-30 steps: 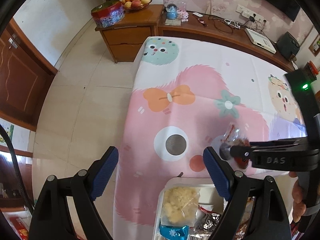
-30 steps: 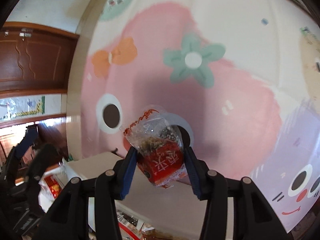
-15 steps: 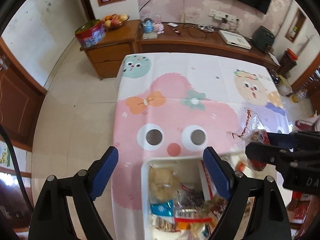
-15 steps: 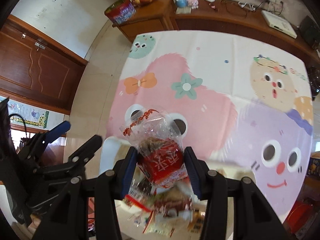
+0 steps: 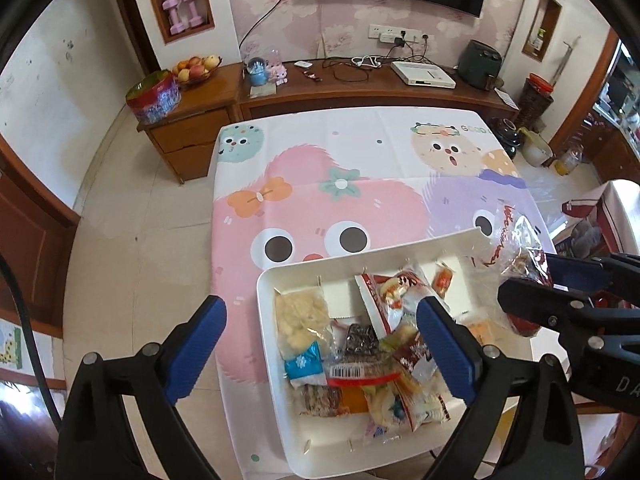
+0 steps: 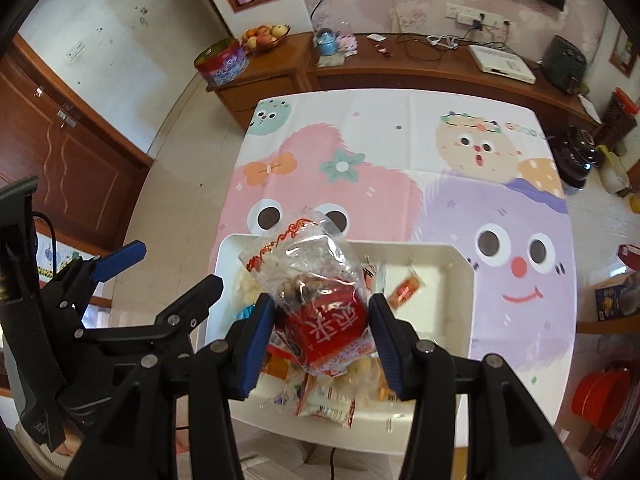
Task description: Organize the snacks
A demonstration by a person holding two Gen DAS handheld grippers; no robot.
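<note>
So the right tongs (image 6: 322,332) are clamped onto a clear snack bag (image 6: 316,280) with a red label on its lower half, both blue pads pressed into its sides, and the crinkly clear top with red trim sticks up past the tips. The bag hangs in the air above the white tray (image 6: 460,280), not touching anything in it. From the left camera you can see that same bag (image 5: 518,248) off to the right of the left tongs (image 5: 320,344), pinched at the end of the other tool over the tray's right part. The left tongs are spread wide with nothing between the pads, hovering over the near-left side of the tray (image 5: 272,276). Right below and between them sits the pile of snacks: a pale puffy packet (image 5: 302,316), a small blue packet (image 5: 304,368) just under it, and a dark packet with a barcode strip (image 5: 362,368) in the middle. A little orange-red wrapped candy (image 5: 442,280) lies alone further ahead to the right. The tray sits on the near end of the surface, which has a cartoon monster cloth (image 5: 340,200) on it.
</note>
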